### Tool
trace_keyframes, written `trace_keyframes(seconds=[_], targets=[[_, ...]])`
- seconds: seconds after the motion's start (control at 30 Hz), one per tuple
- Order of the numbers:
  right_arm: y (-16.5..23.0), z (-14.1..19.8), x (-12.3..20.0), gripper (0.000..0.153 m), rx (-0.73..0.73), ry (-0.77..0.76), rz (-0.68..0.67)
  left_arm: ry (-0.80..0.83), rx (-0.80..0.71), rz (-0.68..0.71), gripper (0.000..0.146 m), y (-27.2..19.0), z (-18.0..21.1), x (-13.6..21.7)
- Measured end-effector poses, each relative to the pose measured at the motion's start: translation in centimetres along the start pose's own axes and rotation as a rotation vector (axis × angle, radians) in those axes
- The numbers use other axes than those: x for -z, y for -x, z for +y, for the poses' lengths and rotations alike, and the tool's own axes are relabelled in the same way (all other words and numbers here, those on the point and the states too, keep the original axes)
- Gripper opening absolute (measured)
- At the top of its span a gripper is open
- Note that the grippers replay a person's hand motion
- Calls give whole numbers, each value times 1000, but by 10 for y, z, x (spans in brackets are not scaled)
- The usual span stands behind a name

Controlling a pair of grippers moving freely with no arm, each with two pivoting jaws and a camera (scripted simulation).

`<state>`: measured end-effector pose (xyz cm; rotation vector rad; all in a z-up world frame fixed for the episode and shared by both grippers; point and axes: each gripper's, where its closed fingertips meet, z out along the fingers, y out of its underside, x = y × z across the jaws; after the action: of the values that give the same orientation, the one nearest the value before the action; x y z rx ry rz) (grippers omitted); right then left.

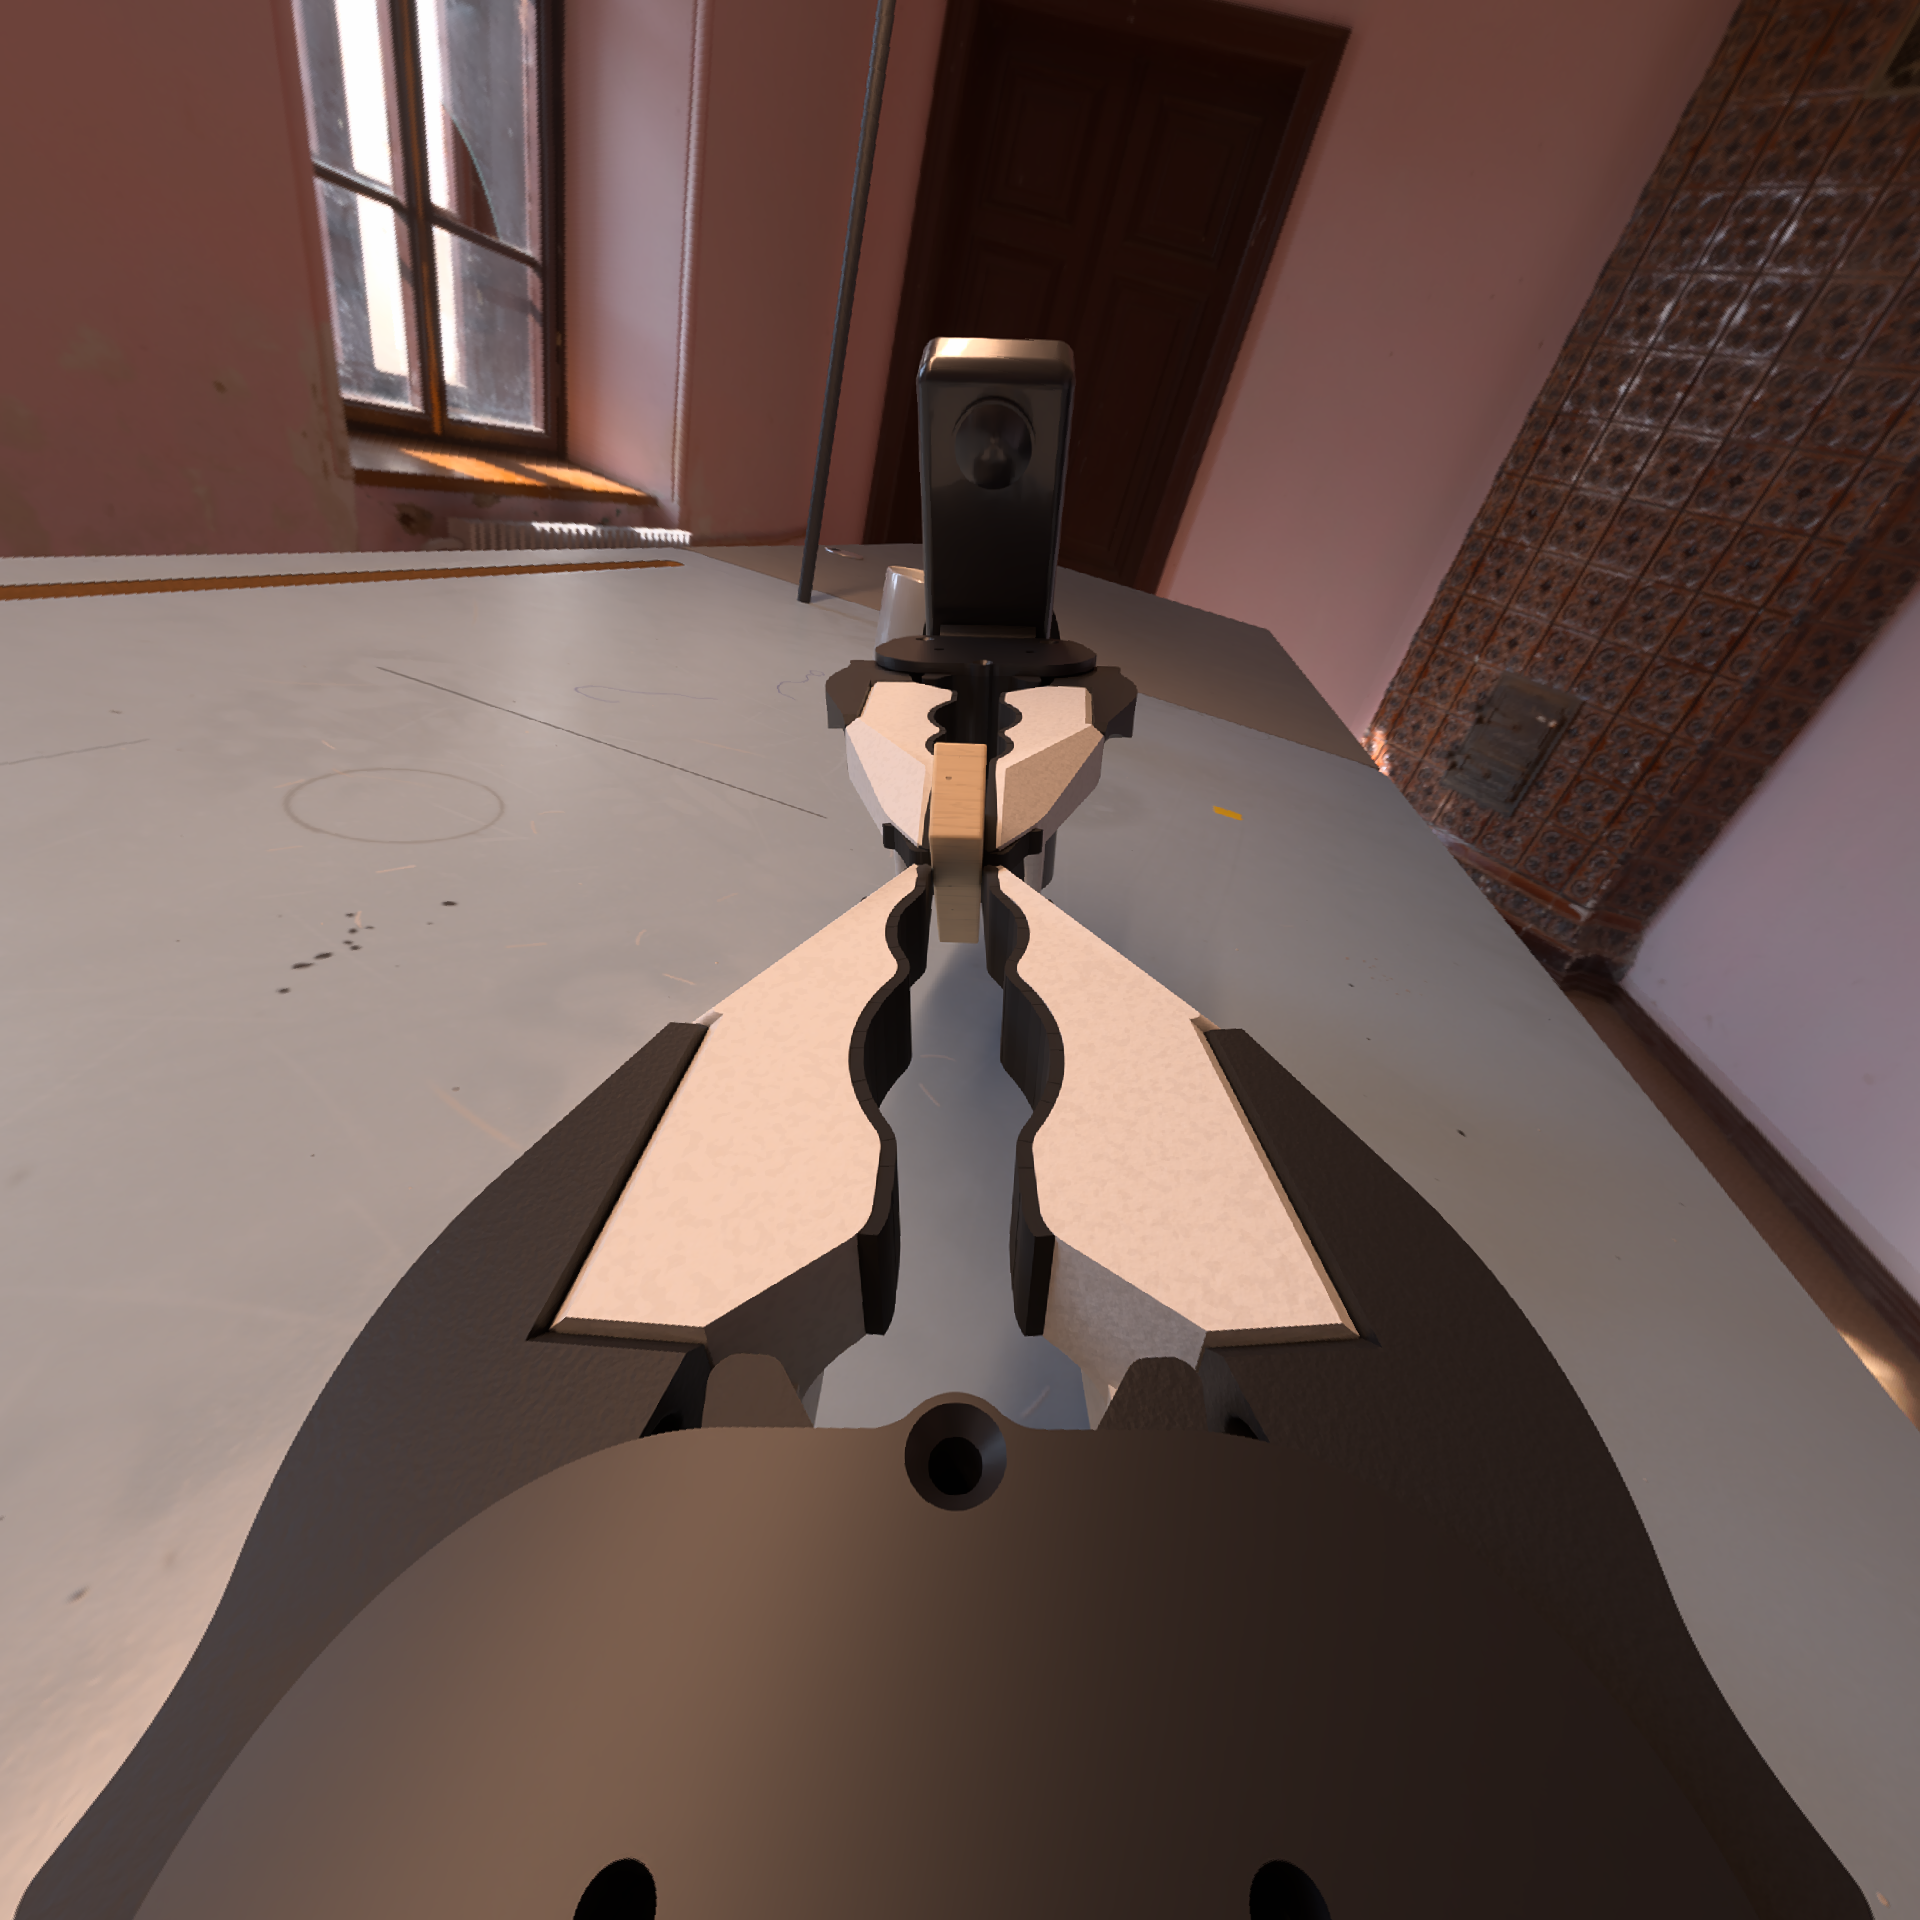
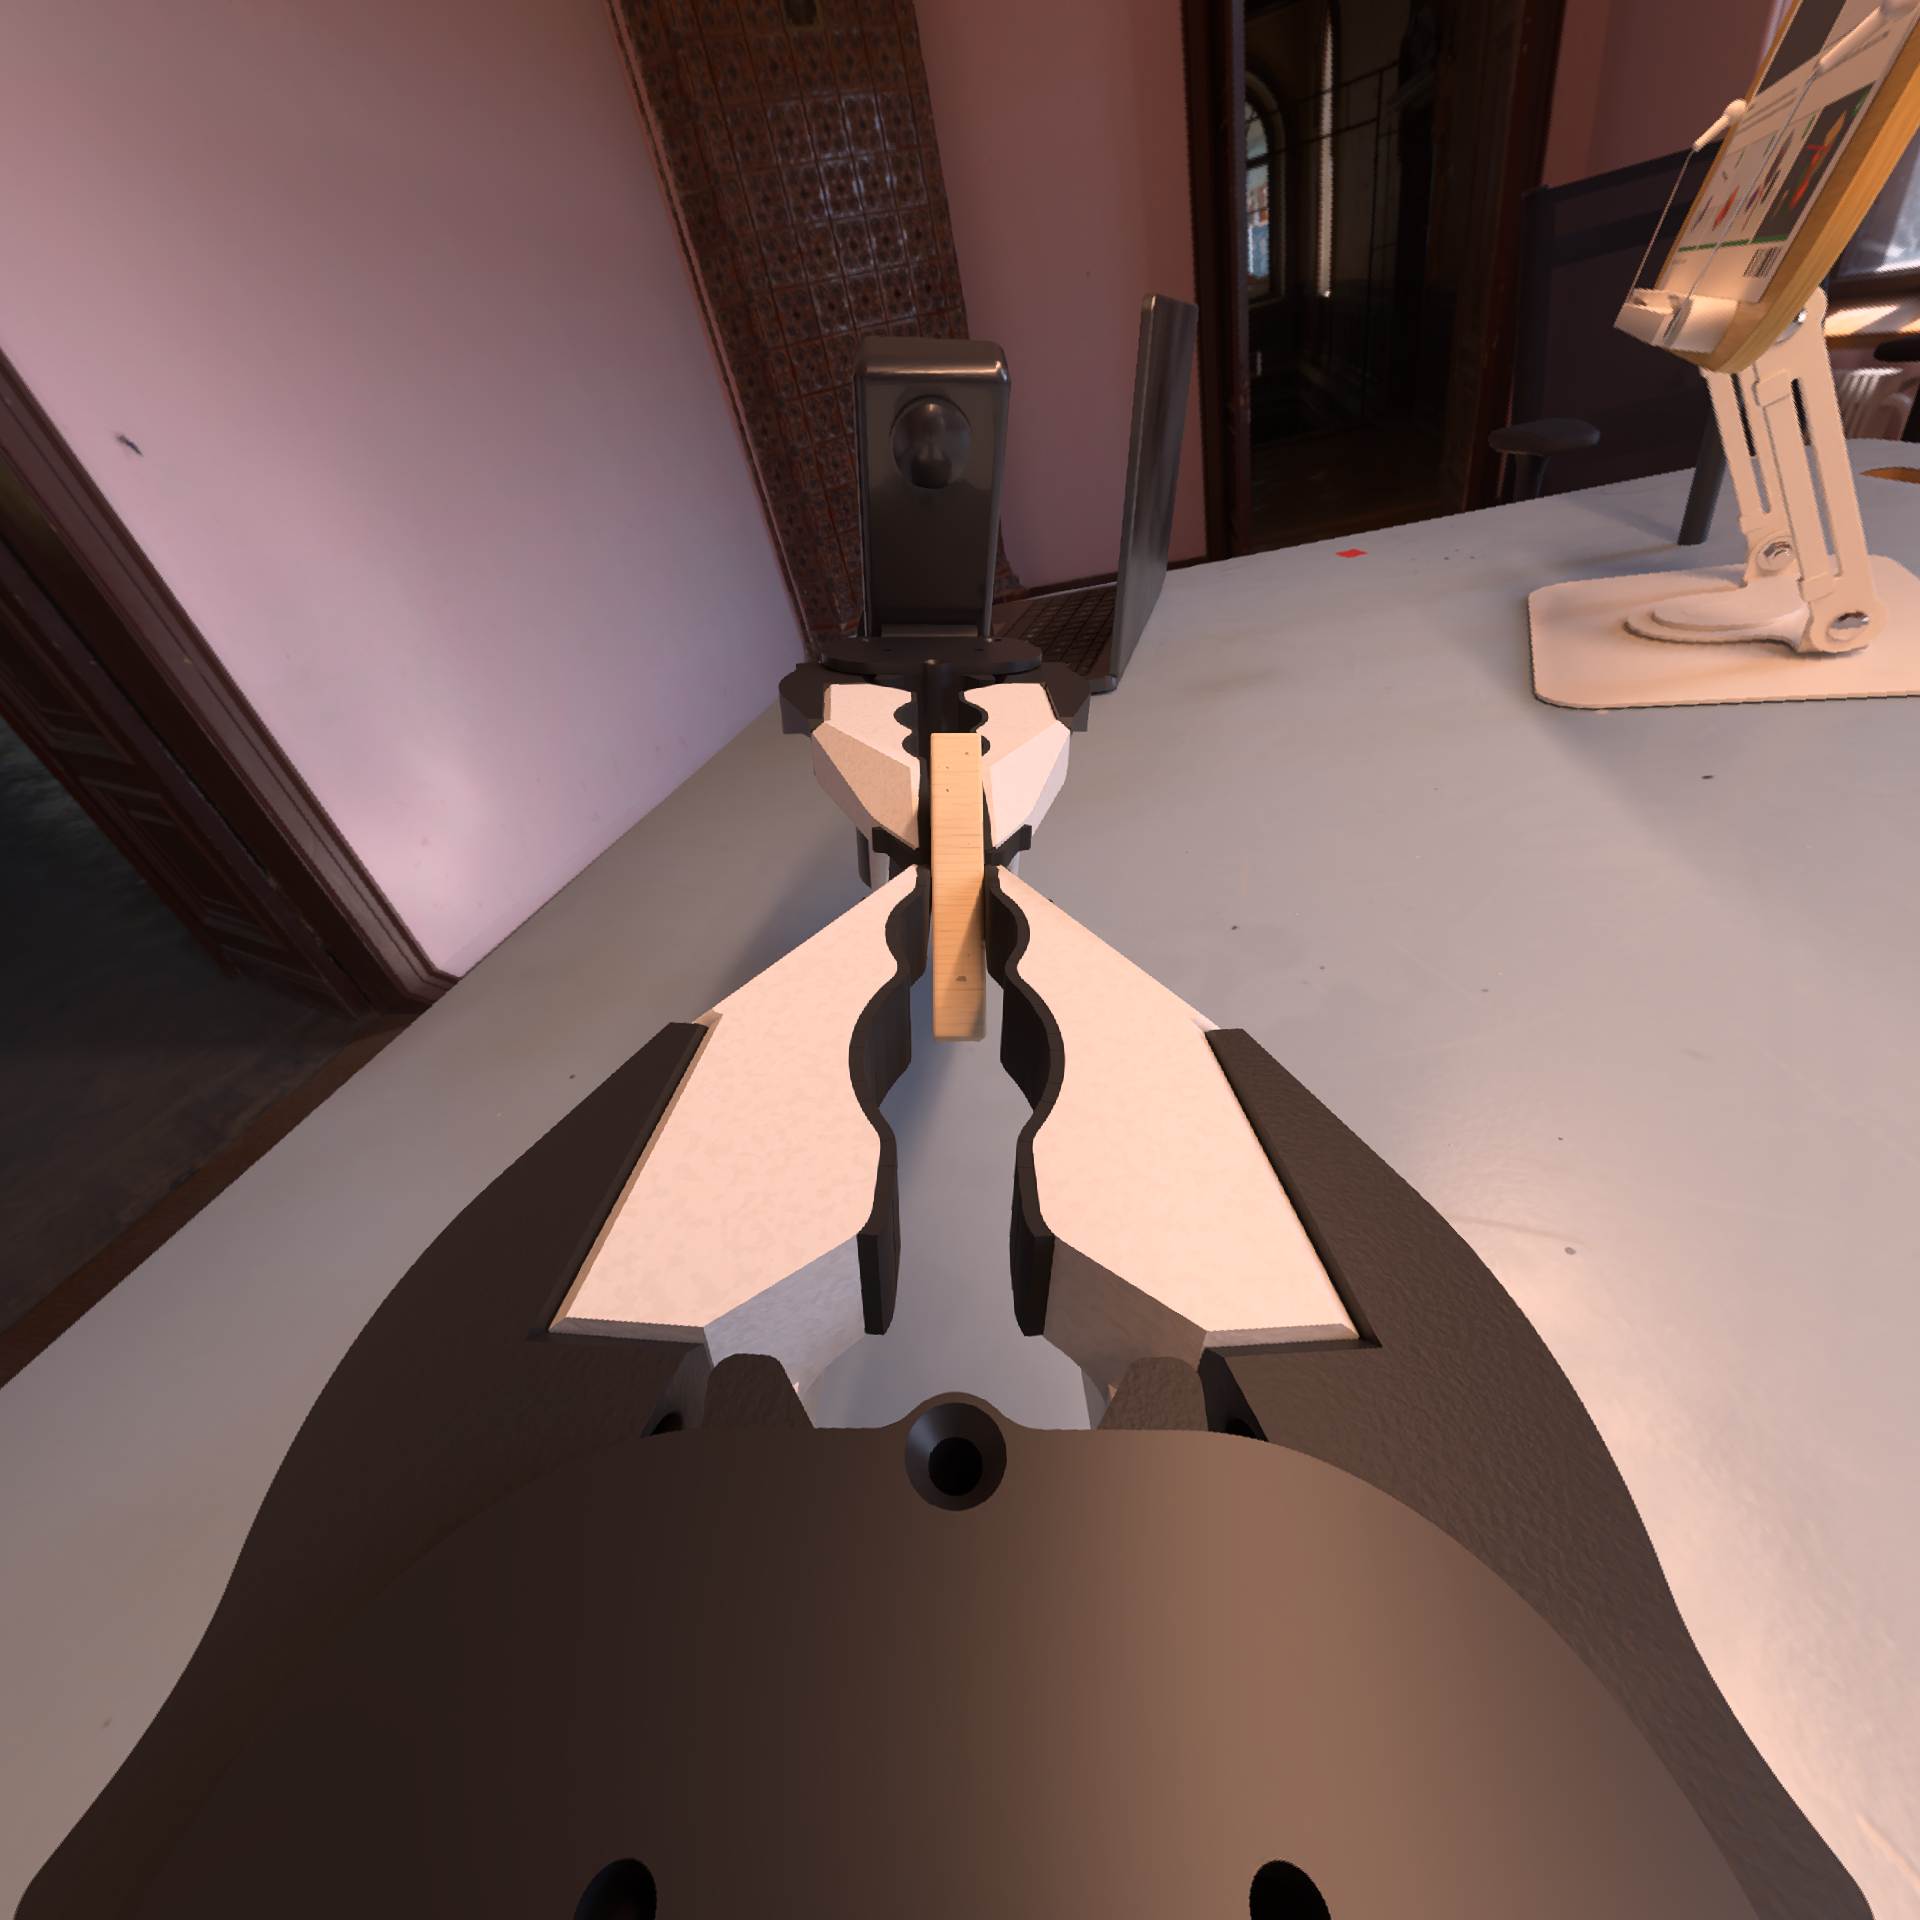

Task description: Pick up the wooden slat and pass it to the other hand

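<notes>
A pale wooden slat [image 1: 958, 800] is held on edge above the grey table [image 1: 416, 987], between two grippers that face each other tip to tip. My left gripper [image 1: 956, 883] is shut on the slat's near end. The right gripper's white fingers [image 1: 883, 769] clamp its far end. In the right wrist view the slat [image 2: 956, 831] reaches further back between my right gripper's [image 2: 956, 883] jaws, which are shut on it. The left gripper's fingers [image 2: 868, 779] hold the far end there.
An open laptop [image 2: 1148, 488] stands behind the left gripper near the table edge. A white stand [image 2: 1766, 582] with a tilted board sits at the right. A white cup [image 1: 902, 597] and a thin dark pole [image 1: 842, 312] are behind the right gripper.
</notes>
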<state>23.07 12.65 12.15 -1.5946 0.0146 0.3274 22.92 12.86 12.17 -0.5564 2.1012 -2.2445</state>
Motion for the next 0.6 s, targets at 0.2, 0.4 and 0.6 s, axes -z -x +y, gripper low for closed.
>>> trace_keyframes(seconds=[0.2,0.4,0.6], targets=[[-3,3,0,17,21,26,29,0,9,0,9,1,3,0],[-12,2,12,48,61,63,72,6,-5,-41,9,6,5,2],[-64,4,42,50,251,281,244,129,-100,-182,9,26,18,11]])
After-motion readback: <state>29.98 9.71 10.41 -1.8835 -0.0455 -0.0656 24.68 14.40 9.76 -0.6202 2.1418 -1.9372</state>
